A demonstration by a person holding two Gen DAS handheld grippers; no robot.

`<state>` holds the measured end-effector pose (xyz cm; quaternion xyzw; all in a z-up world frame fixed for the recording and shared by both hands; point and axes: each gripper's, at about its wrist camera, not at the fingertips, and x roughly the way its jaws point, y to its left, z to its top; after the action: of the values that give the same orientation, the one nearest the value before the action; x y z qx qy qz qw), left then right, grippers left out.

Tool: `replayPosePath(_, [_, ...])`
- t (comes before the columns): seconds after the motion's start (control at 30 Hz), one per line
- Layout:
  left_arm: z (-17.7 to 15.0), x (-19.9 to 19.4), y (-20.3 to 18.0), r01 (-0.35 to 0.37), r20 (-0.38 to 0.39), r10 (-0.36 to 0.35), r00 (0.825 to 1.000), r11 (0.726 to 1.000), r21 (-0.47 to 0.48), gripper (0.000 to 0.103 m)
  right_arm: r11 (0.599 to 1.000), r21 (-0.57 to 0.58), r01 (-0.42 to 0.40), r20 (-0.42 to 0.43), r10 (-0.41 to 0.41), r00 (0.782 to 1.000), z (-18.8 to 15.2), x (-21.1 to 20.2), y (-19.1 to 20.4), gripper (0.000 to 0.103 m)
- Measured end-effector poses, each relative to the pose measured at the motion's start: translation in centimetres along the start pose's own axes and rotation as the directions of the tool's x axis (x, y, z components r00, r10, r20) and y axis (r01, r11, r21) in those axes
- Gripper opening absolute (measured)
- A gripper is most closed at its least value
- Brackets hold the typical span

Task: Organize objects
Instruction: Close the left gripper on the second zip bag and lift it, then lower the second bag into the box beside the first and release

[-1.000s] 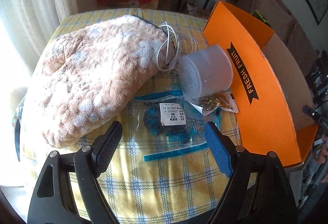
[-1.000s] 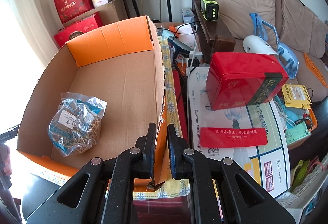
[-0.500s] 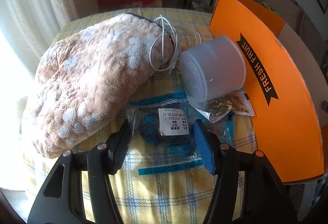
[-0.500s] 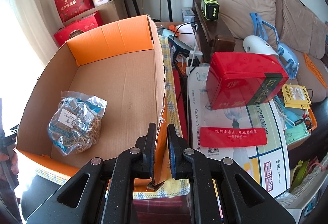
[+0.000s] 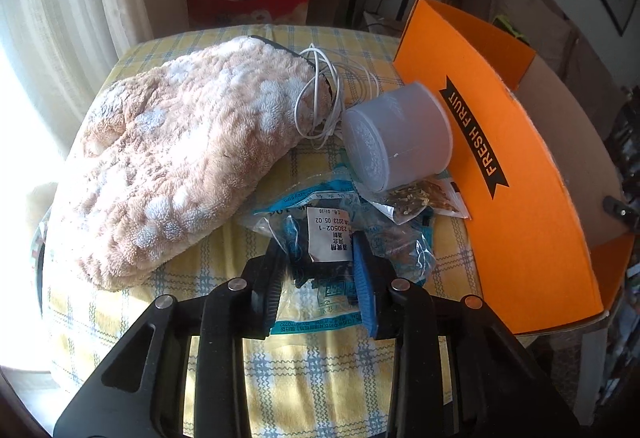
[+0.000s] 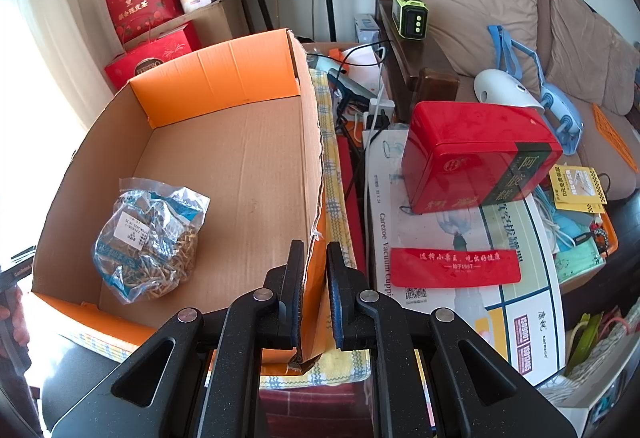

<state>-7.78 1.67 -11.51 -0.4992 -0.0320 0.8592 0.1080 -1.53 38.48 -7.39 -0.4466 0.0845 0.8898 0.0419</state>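
Note:
My left gripper (image 5: 318, 250) is shut on a clear plastic bag with a white label and dark contents (image 5: 328, 234), which lies on the yellow checked tablecloth (image 5: 304, 378). Beside it lie a small seed packet (image 5: 424, 197) and a translucent round tub (image 5: 396, 137) on its side. The orange "FRESH FRUIT" cardboard box (image 5: 520, 197) stands to the right. My right gripper (image 6: 314, 258) is shut on the box's right wall (image 6: 316, 197). Inside the box lies another clear bag of dried bits (image 6: 150, 234).
A fluffy beige towel (image 5: 180, 165) and a white cable (image 5: 320, 97) lie on the cloth at left and back. Right of the box are a red tin (image 6: 476, 153), a white vacuum-cupping carton (image 6: 460, 258), a sofa with cushions (image 6: 520, 17) and other clutter.
My left gripper moved forward over the labelled bag and closed its fingers on it. The right gripper stayed shut on the box wall.

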Motion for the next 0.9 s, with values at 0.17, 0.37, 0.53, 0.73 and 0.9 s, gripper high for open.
replayPosePath(0.17, [0.2,-3.1,-0.4,0.041,0.045,-0.041,0.998,0.999,0.004,0.03,1.0,0.001,0.0,0.0,0.0,1.0,0.0,0.0,0.0,0.01])
replayPosePath(0.37, [2.4,-6.2,-1.2,0.105,0.115,-0.106,0.988,0.994,0.015,0.029,1.0,0.002,0.0,-0.001,0.0,1.0,-0.1,0.0,0.0,0.01])
replayPosePath(0.53, [3.3,-8.4,-4.1,0.181,0.135,-0.191,0.972,0.98,0.081,0.029,1.0,0.002,0.0,-0.001,0.0,1.0,-0.1,0.0,0.0,0.01])
replayPosePath(0.73, [3.8,-8.6,-9.1,0.217,0.124,-0.24,0.963,0.961,0.174,0.03,1.0,0.006,-0.002,-0.002,0.002,1.0,-0.3,0.0,-0.2,0.01])
replayPosePath(0.9, [3.9,-7.0,-12.4,0.238,0.092,-0.261,0.961,0.949,0.204,0.03,1.0,0.009,-0.004,-0.003,0.004,1.0,-0.3,-0.1,-0.2,0.01])
